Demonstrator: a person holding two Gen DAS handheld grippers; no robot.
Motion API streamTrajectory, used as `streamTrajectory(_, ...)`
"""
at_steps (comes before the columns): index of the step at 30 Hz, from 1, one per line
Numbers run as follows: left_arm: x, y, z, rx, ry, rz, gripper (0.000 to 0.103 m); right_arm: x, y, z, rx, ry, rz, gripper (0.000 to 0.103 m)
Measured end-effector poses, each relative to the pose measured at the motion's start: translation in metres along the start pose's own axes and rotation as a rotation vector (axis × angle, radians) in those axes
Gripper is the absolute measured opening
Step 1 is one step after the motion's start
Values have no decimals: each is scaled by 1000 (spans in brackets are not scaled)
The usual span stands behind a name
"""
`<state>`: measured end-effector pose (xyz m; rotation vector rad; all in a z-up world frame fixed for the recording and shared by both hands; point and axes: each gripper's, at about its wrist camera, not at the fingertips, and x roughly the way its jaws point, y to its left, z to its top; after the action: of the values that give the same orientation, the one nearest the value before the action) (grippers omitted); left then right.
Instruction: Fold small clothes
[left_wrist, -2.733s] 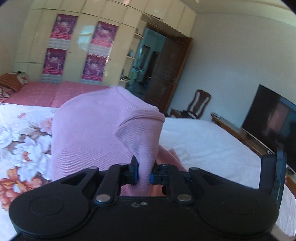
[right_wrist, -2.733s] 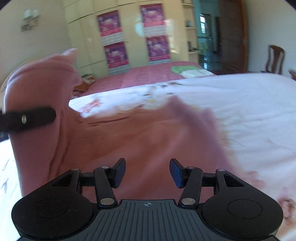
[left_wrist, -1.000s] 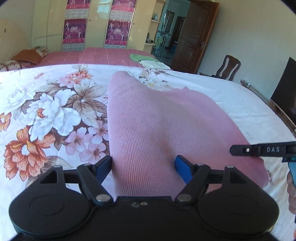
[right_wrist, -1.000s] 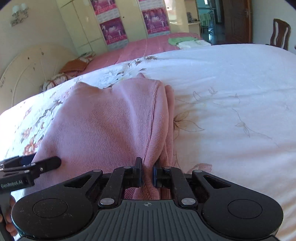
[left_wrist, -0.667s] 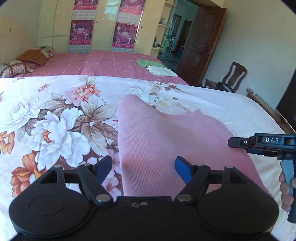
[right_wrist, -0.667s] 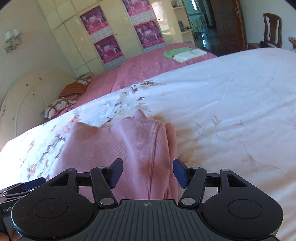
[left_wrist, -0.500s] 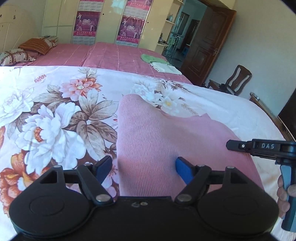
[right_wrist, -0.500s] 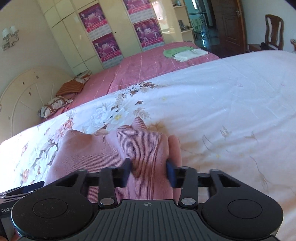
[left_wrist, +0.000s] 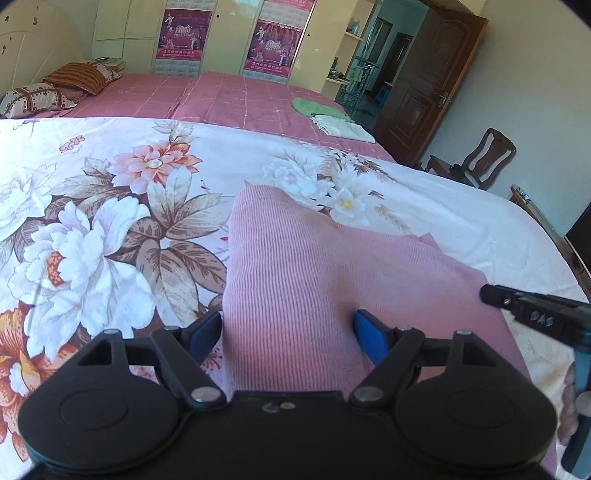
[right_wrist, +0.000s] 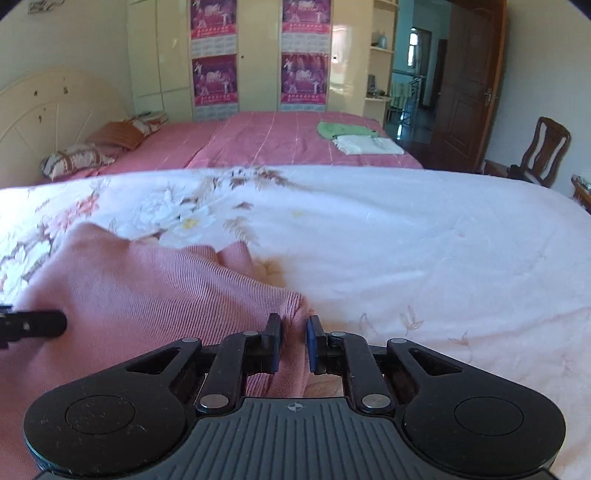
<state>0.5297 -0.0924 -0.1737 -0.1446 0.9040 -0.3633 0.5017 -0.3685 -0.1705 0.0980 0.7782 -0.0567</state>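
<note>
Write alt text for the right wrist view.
The right gripper is closing its jaws on the edge of a pink ribbed garment lying on a floral bedspread. Behind it stands a pink bed bearing folded green and white clothes.

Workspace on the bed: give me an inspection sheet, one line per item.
Surface: floral bedspread, white toward the right.
Job's things: pink knit garment lying folded on it.
Clutter: green and white folded clothes on the far pink bed.
Grippers: left gripper open astride the garment; right gripper closing, garment edge between its jaws.
Cables: nothing seen.
Surroundings: wardrobe with posters, wooden door, chair, pillows.
</note>
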Motion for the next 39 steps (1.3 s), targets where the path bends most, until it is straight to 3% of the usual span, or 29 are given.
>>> streamTrajectory(5,-9,1,-2,-5,7,-10,79,-45,-4,2,67,-52,73,28)
streamTrajectory(13,-43,2,-22,49,-1,-26,78,-101,28,-33,16,-17,187,28)
streamTrajectory(20,-62,7,-54,42,27,-53,78,-106,42,-81,-55,66,130,28)
streamTrajectory(23,-67,4,-62,31,33,-67,78,-107,41,-99,-123,79,21,27)
streamTrajectory(27,-69,2,-67,46,30,-70,78,-117,27,-104,-5,105,77,28)
streamTrajectory(35,-67,3,-69,45,25,-62,80,-113,36,-113,-10,132,113,27)
streamTrajectory(36,-67,4,-69,45,25,-62,80,-113,35,-112,-1,138,129,7)
streamTrajectory(39,-69,5,-68,45,27,-65,81,-126,34,-107,-27,103,99,4)
